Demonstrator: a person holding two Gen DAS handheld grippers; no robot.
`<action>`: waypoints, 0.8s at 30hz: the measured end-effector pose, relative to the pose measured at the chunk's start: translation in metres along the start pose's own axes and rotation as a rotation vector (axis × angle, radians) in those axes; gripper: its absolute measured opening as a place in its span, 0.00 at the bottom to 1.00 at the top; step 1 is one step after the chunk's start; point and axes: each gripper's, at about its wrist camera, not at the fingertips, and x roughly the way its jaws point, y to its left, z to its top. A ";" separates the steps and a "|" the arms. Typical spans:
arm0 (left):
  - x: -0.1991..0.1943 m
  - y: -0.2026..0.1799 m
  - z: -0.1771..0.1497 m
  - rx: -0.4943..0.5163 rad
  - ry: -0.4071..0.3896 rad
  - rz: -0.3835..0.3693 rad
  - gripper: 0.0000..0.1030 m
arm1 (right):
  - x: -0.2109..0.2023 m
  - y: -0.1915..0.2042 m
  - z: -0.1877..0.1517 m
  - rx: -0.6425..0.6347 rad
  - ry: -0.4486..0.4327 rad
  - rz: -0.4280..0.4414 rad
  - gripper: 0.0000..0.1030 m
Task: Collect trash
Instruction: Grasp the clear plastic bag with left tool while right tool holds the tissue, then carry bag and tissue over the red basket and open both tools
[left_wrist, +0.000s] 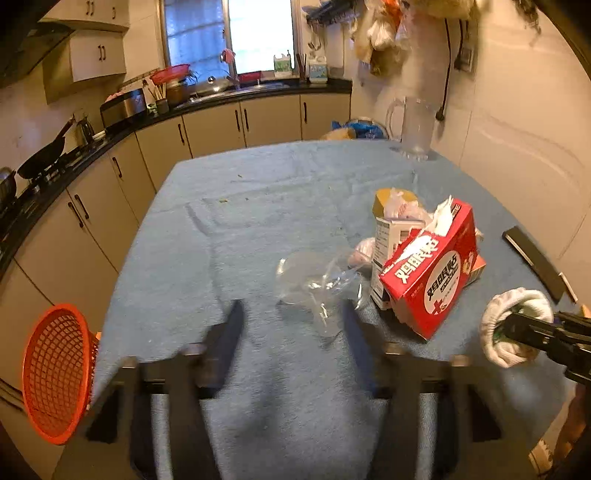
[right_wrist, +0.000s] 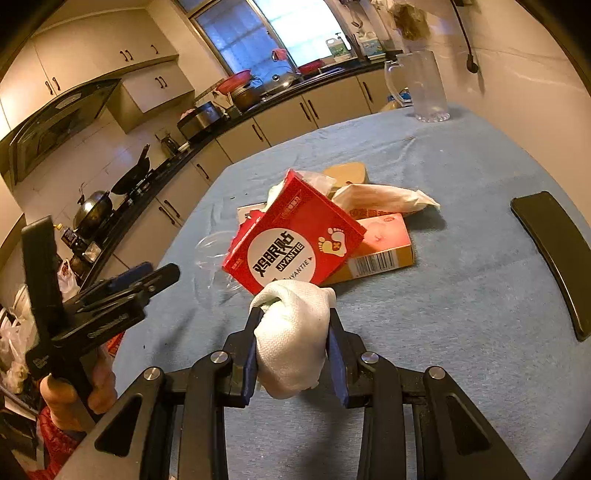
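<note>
Red box (right_wrist: 295, 236) at frame centre printed "JIYANTIE" under large Chinese characters, footprint logo beside it, barcode on orange box (right_wrist: 380, 251) beneath, digits unreadable

Blue tablecloth (right_wrist: 461, 295) matt, napped cloth; red box (right_wrist: 295, 236) glossy cardboard; wad (right_wrist: 291, 339) embossed white paper.

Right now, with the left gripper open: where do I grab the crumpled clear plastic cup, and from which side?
Take the clear plastic cup across its crushed narrow end nearest the left gripper, coming straight ahead and low. It lies flattened on the blue cloth, and the red box crowds its right side.
</note>
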 end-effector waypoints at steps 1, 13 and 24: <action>0.006 -0.002 0.001 -0.004 0.014 0.005 0.31 | 0.000 -0.001 0.000 0.000 -0.001 0.001 0.34; 0.055 -0.001 0.000 -0.086 0.090 0.039 0.04 | 0.005 -0.012 -0.003 0.008 0.010 0.018 0.34; 0.018 0.020 -0.019 -0.109 0.004 0.037 0.04 | 0.004 0.007 -0.005 -0.035 0.002 0.019 0.34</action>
